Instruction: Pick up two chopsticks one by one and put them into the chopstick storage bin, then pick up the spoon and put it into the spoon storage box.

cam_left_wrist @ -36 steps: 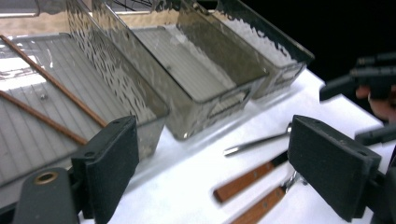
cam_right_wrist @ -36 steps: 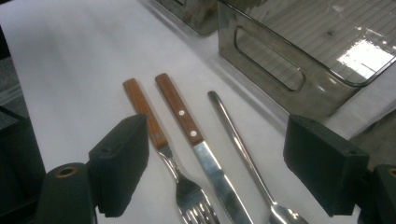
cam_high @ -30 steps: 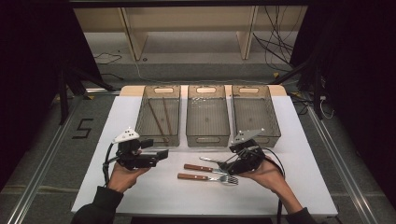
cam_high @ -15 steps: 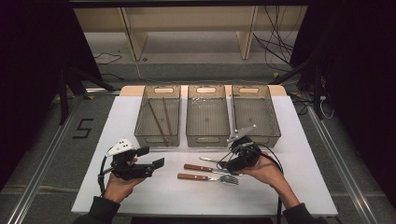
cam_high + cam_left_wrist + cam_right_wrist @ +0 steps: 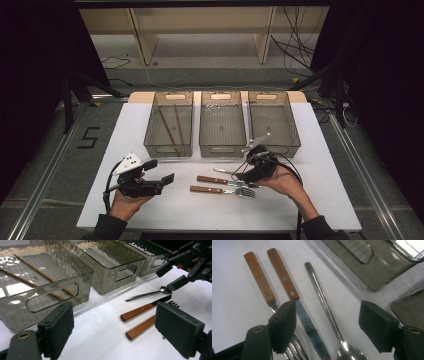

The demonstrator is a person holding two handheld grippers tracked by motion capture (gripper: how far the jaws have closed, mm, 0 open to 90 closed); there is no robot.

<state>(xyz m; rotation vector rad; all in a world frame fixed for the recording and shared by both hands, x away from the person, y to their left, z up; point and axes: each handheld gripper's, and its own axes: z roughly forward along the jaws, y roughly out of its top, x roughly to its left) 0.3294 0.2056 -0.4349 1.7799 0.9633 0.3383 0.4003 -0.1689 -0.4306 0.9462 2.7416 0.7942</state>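
Hovering right hand-held gripper (image 5: pixel 327 327), jaws wide open, over spoon (image 5: pixel 324 307) and knife (image 5: pixel 294 302) for pickup; left hand-held gripper (image 5: pixel 120 332) idle, open.

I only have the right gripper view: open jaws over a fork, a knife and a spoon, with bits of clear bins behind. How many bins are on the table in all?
Observer: Three, side by side along the far edge: left bin, middle bin, right bin.
Operator: Is anything in them?
Observer: Two chopsticks lie in the left bin.
Operator: And where is the other gripper?
Observer: The left gripper is held over the near left part of the table, jaws open and holding nothing.
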